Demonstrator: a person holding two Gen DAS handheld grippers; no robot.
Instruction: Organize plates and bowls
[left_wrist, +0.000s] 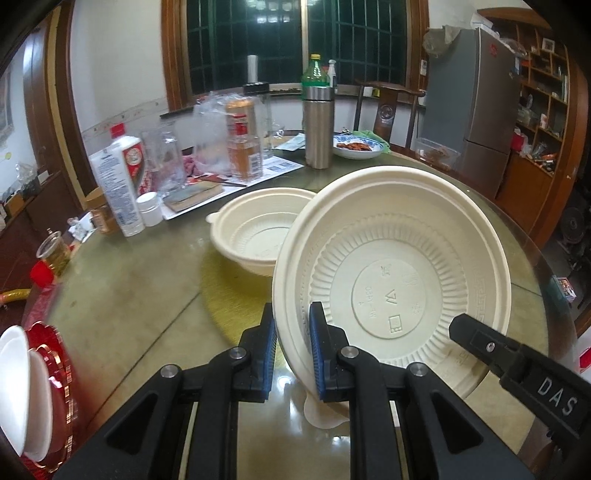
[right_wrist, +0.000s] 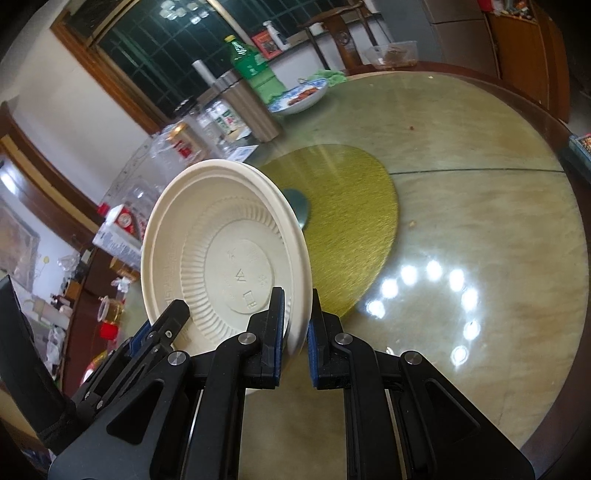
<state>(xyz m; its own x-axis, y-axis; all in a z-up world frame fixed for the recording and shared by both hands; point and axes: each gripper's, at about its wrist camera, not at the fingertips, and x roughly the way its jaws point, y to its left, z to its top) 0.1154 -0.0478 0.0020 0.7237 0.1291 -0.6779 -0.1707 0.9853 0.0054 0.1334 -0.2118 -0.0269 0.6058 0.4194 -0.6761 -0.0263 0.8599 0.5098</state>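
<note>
Gripping the same cream-coloured moulded disposable bowl (left_wrist: 399, 288) from two sides: left claw (left_wrist: 293, 354) closed down tight on the bowl's rim at its lower left edge, blue pads (left_wrist: 317, 347) pressing either face of the wall; right claw (right_wrist: 297, 332) likewise clamped nearly shut on the opposite rim, one finger inside, one outside. Bowl tipped up on edge, ribbed underside with embossed marks facing both cameras, lifted clear of the round glass-topped counter (right_wrist: 480, 206). In the left wrist view the right claw's black finger comes in from the lower right, against the bowl's underside; in the right wrist view the left claw shows at lower left on the rim. Just beyond, a second cream disposable bowl with a small rim tab (left_wrist: 255, 229) sits upright on the counter, partly over a round yellow-green mat (right_wrist: 347, 221) at the counter's middle; held bowl overlaps it in view, contact between them not readable. At near left edge, white dishes stacked on a red and gold stand (left_wrist: 55, 387). Farther left: white and red carton (left_wrist: 118, 184), small white jar (left_wrist: 150, 208), clear plastic containers, an orange-labelled can (left_wrist: 243, 136). Mid-back: tall brushed steel flask (left_wrist: 318, 125) with a green plastic bottle (left_wrist: 315, 75) behind it, then a blue-patterned plate holding reddish food (left_wrist: 357, 146). Beyond the counter: dark wooden chair (left_wrist: 388, 107), grey refrigerator (left_wrist: 469, 92), barred dark window (left_wrist: 295, 40).
</note>
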